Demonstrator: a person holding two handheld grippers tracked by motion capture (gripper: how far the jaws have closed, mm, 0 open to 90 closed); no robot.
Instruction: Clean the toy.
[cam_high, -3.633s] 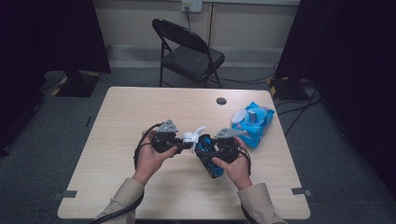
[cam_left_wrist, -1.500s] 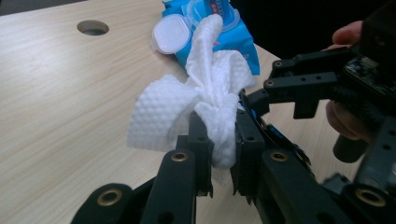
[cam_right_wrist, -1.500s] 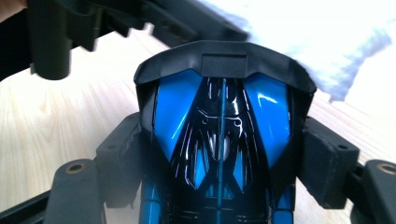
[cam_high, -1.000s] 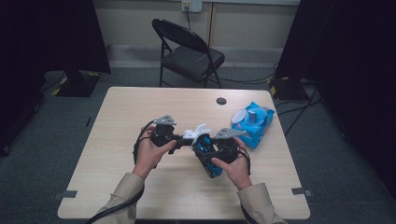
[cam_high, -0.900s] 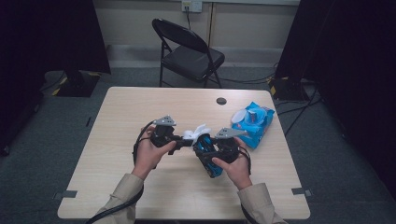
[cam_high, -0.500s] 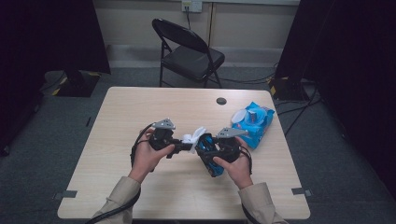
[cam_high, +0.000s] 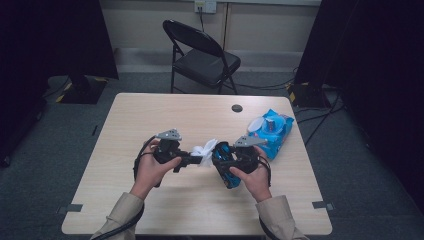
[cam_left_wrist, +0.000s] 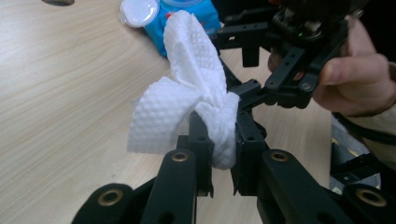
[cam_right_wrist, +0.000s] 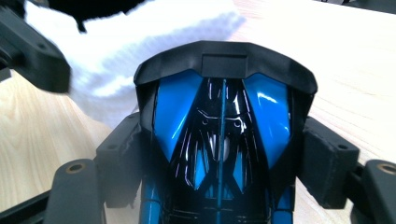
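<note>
A blue-and-black toy car (cam_right_wrist: 219, 154) sits lengthwise between the jaws of the right claw (cam_right_wrist: 219, 140), gripped at both flanks so that its dark, curved end is presented clear of the jaws. Just beyond that end, the left claw (cam_left_wrist: 219, 154) is closed narrowly on a bunched white wipe (cam_left_wrist: 191, 98), whose loose folds stand out past the jaw tips, judged well placed for rubbing the car's shell. One claw steadies the work and the other carries the cloth, both held above the table (cam_high: 165, 115). Beyond the right claw lies a blue wipe pack (cam_high: 272, 131) with its white lid flipped open. The table is pale wood laminate with a dark round grommet (cam_high: 237, 108). Behind it stand a black folding chair (cam_high: 202, 57), grey carpet and dark curtains.
</note>
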